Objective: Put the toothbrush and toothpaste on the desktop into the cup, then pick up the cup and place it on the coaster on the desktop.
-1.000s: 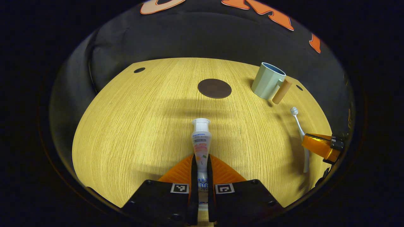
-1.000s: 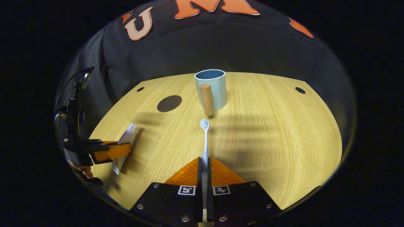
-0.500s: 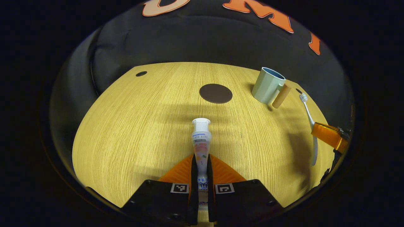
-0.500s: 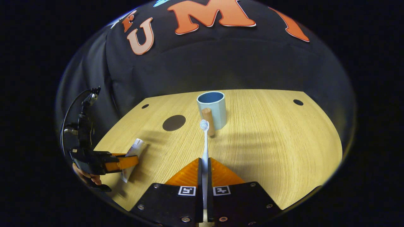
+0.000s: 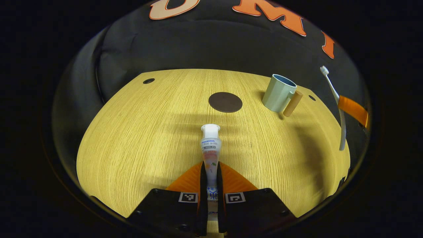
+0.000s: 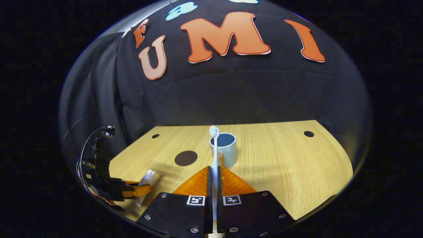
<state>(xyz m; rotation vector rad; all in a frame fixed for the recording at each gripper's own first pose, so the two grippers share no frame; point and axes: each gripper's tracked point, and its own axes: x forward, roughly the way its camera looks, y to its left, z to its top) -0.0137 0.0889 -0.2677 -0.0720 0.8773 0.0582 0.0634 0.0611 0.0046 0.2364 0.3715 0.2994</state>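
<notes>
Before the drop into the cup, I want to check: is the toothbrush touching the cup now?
Apart. In the left gripper view the toothbrush hangs in the right gripper, well clear of the cup.

Open desktop (image 5: 138, 132) between coaster (image 5: 225, 102) and cup (image 5: 278, 93); wooden handle (image 5: 292, 103) seemingly projecting from the cup's near side.

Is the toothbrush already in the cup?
No, the toothbrush is clamped in the right gripper, outside the cup.

Black claw (image 6: 213, 185) bodies, square-coded markers, screws
</notes>
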